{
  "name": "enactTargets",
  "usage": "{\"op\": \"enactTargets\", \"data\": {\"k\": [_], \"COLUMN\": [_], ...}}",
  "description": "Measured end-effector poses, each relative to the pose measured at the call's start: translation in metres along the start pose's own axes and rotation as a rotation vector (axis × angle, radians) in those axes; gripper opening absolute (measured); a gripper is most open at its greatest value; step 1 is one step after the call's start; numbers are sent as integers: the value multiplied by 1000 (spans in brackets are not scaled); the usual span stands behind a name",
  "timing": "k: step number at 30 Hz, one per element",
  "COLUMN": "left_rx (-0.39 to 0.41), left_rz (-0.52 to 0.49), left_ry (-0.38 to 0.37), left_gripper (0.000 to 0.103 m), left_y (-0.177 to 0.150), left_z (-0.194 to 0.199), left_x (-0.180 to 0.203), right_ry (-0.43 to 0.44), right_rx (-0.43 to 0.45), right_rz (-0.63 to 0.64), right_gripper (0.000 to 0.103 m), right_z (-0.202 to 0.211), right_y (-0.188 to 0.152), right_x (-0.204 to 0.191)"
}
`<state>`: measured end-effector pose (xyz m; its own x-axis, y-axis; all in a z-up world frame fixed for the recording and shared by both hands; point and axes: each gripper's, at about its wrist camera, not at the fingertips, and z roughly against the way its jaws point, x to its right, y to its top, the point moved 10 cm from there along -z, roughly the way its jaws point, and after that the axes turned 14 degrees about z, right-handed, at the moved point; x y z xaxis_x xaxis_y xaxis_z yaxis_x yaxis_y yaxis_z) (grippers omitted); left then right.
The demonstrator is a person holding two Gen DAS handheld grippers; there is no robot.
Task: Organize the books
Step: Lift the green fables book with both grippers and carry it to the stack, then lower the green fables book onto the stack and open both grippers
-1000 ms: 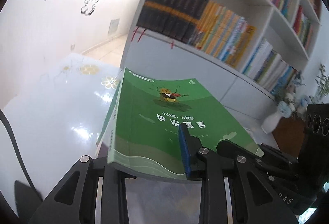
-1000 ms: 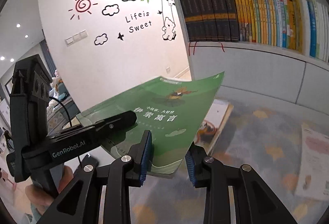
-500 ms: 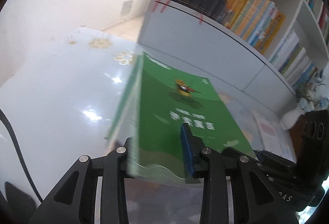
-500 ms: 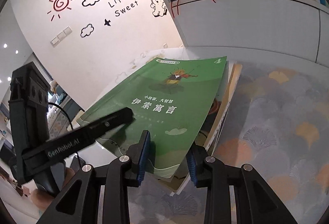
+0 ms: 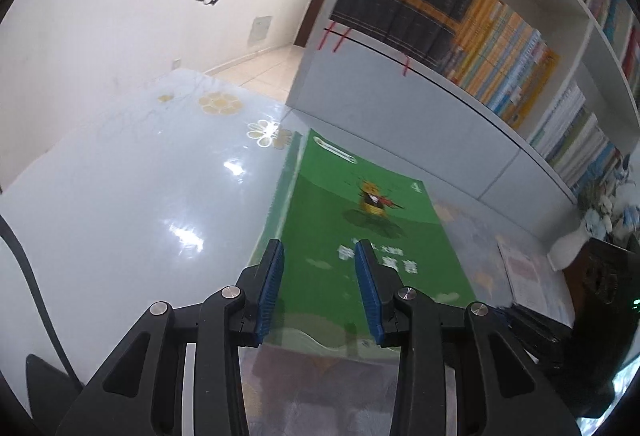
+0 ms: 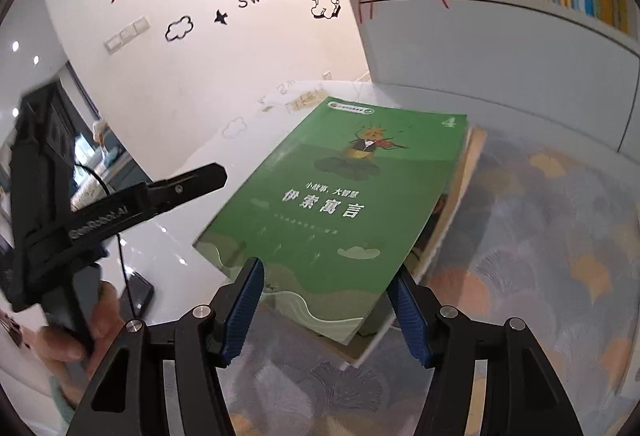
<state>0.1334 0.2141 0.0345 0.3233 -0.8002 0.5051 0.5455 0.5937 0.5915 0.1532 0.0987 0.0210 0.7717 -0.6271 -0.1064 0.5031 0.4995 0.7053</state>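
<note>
Right wrist view shows the change plainly: the green book (image 6: 332, 212), which a second ago hung tilted in the air pinched by both tools, now lies flat on top of another book (image 6: 452, 220) on the worktop (image 6: 540, 236), near the white bookcase (image 6: 500, 64). The right gripper (image 6: 328, 300) has its jaws opening — the blue pads (image 6: 244, 308) stand clear on either side of the book's near corner, gripping nothing. The left gripper (image 5: 318, 288) hovers just above the cover with its jaws partly apart and pressing on nothing.

That reads as a release: this book looks placed on the pile, so the next one — perhaps the pale booklet (image 5: 524, 272) lying further along — is likely due.

Both tools have sunk toward the worktop and point forward and downward. The left one, seen in the right view, is held by a hand (image 6: 76, 332) at the lower left.
</note>
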Motion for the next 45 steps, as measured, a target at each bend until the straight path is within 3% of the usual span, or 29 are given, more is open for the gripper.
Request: {"op": "enactTargets", "data": {"k": [5,6,7,8,10,13,16,18,22,26,29,31,38,42,45], "left_rx": [-20,-23,-24,-22,-8,25,60,88,166,157,168,178,161,160,155], "left_rz": [-65,-80,-108,-129,-176,-204,-171,-127,-14,44,70,91,164,169,173], "left_ry": [-2,1,9,15,27,29,28,32,143,158,154,148,123,110,106], "left_gripper": [36,36,36,36,36,37,38,39,39,39,39,39,41,43,43], "left_y": [-8,-9,-11,-13,-14,-11,-1,8,27,31,34,36,38,38,37], "left_z": [0,1,3,6,13,24,33,36,36,28,30,33,32,32,32], "left_x": [11,13,15,17,21,26,22,14,-19,-34,-41,-45,-57,-55,-55], "right_ry": [-49,-34,-17,14,66,36,42,155,316,274,213,228,274,284,280], "right_rx": [-21,-35,-47,-70,-156,-237,-197,-155,-198,-309,-365,-384,-333,-372,-368], "right_rz": [57,49,42,31,9,-3,-32,-59,-26,39,24,-39,-286,-290,-271], "right_gripper": [63,65,75,80,80,80,80,80,80,80,80,80,80,80,80], "right_z": [-8,-7,-7,-7,-10,2,27,40,29,-17,-49,-61,-74,-80,-86], "right_y": [-6,-7,-8,-10,-18,-26,-17,-11,-17,-40,-46,-45,-14,-27,-18], "right_x": [6,7,7,8,10,20,26,11,-38,-68,-68,-65,-28,-35,-44]}}
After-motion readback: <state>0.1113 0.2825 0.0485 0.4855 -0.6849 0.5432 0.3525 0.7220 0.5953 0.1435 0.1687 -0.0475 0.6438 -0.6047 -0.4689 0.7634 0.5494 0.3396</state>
